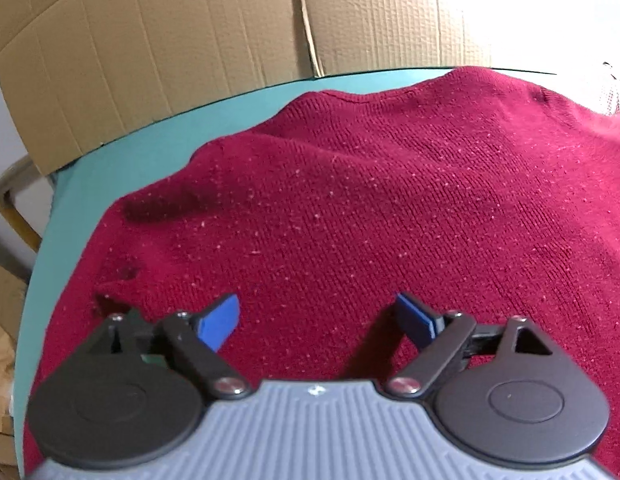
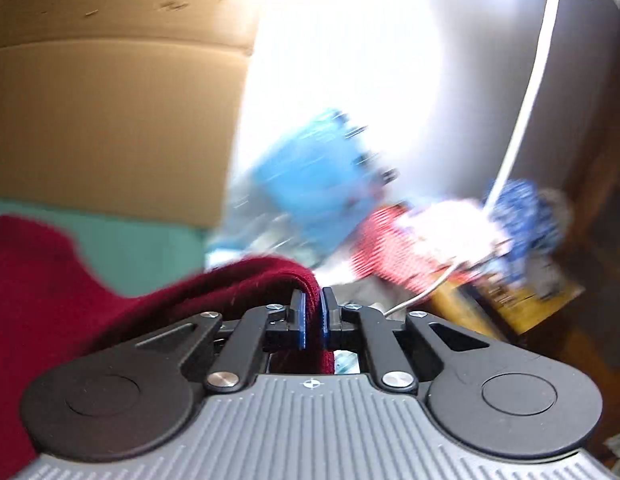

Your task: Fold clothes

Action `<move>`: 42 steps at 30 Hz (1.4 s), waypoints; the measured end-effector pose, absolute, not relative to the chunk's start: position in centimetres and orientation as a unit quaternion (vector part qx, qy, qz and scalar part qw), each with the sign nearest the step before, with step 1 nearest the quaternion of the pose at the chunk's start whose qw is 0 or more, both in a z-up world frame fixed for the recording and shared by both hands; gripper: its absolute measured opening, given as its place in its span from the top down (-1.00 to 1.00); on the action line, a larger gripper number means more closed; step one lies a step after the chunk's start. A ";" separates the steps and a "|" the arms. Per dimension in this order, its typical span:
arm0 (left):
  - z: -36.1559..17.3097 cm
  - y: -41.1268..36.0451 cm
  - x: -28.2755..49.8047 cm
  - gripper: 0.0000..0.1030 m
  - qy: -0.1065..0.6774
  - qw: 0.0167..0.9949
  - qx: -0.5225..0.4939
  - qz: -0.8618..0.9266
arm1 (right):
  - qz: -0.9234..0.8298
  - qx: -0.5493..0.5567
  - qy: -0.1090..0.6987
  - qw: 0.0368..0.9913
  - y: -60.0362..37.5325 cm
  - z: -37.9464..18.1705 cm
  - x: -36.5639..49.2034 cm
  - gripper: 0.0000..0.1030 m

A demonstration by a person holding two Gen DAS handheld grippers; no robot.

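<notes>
Teal table (image 1: 110, 168) — cardboard sheets (image 1: 150, 60) behind; bright glare right.

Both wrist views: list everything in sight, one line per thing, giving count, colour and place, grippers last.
sweater: one, dark red, spread over the table, an edge lifted at right
table: one, teal top, under the sweater
cardboard: several brown panels, standing behind the table
clutter: blurred blue, red and white items, beyond the table's right end
left gripper: one, black with blue pads, open above the sweater
right gripper: one, black with blue pads, shut on the sweater's edge
</notes>
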State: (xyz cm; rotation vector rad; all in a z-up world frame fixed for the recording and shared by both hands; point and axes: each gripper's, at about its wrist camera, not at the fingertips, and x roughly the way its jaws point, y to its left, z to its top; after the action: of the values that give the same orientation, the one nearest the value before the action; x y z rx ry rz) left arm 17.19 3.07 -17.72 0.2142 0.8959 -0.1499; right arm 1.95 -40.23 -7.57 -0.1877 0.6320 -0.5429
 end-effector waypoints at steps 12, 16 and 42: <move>-15.3 4.1 19.8 -0.53 0.406 0.904 0.124 -0.056 | -0.199 0.070 0.371 0.904 -43.3 -8.3 1.0 0.35; -15.7 2.7 24.4 -0.51 0.397 0.905 0.149 -0.017 | -0.043 0.189 0.386 0.902 -38.2 -10.5 6.5 0.34; -19.5 1.0 33.5 -0.53 0.331 0.922 0.201 0.016 | 0.020 -0.006 0.378 0.926 -23.6 -19.7 20.4 0.81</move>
State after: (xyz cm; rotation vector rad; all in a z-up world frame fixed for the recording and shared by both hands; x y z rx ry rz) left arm 33.47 1.04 -19.52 0.4127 0.6808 0.0327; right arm 20.41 -23.60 -19.71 -0.0131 0.7752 0.0404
